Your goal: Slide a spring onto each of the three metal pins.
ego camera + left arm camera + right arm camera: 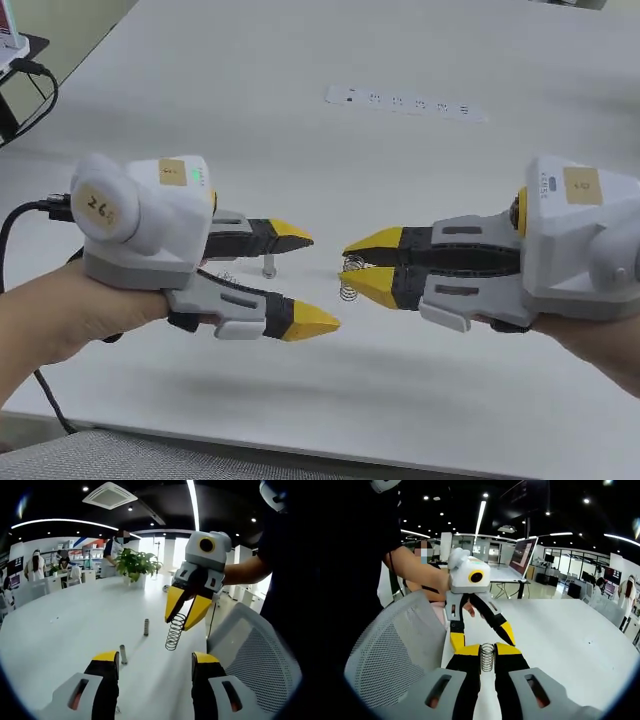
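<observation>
Yellow-tipped, my right tool (488, 650) pinches one coiled wire spring (175, 631), jaws narrow, over the smooth white surface (400, 180). My left tool (154, 657) gapes wide. Two slim upright metal cylinders stand ahead of it: near pin (123, 654) at eleven o'clock, far pin (146, 626) at twelve.

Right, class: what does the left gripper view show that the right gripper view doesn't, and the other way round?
Left gripper view: a metal pin standing upright, a second pin beyond it, a potted plant. Right gripper view: an open laptop, the left gripper with jaws open. Both: the spring held by the right gripper, the white table, a mesh chair.
</observation>
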`<state>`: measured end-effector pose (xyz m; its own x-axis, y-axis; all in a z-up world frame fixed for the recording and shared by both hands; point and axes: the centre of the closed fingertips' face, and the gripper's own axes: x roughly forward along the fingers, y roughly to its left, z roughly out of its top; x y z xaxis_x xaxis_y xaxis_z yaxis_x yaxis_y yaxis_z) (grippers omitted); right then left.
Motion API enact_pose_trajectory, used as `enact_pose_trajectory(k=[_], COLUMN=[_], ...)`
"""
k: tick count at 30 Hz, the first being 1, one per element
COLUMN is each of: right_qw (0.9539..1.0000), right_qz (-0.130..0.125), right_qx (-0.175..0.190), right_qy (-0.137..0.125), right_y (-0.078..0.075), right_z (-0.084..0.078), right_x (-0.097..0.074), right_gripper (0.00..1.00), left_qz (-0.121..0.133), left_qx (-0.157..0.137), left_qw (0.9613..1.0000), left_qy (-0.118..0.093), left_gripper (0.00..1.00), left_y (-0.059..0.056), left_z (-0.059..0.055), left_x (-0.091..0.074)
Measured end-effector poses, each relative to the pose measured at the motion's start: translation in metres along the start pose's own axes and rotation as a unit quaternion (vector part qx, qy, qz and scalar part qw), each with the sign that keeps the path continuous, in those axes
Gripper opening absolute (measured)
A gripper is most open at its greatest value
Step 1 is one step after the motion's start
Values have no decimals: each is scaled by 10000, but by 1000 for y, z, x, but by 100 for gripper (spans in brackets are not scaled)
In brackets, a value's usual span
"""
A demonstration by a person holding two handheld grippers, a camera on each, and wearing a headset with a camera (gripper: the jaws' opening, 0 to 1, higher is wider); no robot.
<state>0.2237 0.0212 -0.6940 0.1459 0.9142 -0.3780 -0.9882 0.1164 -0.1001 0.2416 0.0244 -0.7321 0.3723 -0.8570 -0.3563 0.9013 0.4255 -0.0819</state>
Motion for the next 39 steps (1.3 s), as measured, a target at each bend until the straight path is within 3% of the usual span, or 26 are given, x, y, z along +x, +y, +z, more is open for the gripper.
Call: enact_pose_trajectory(k=[5, 26, 39], right_qw=[10000, 9997, 9992], right_qz=[-47, -231, -374], right_qx=[21, 6, 19], right_qy=[5, 106, 146], right_y=[-2, -10, -16], right_z=[-1, -7, -12], right_x=[-1, -5, -7], right_gripper=[6, 6, 7], left_qz=[227, 980, 1134], left_qx=[-13, -317, -439], left_qw=[9997, 9947, 9925], left_qy=[9, -11, -112], left_gripper=[70, 83, 95], left_y=[5, 44, 47], left_z=[-3, -23, -28], left_x=[-6, -47, -59])
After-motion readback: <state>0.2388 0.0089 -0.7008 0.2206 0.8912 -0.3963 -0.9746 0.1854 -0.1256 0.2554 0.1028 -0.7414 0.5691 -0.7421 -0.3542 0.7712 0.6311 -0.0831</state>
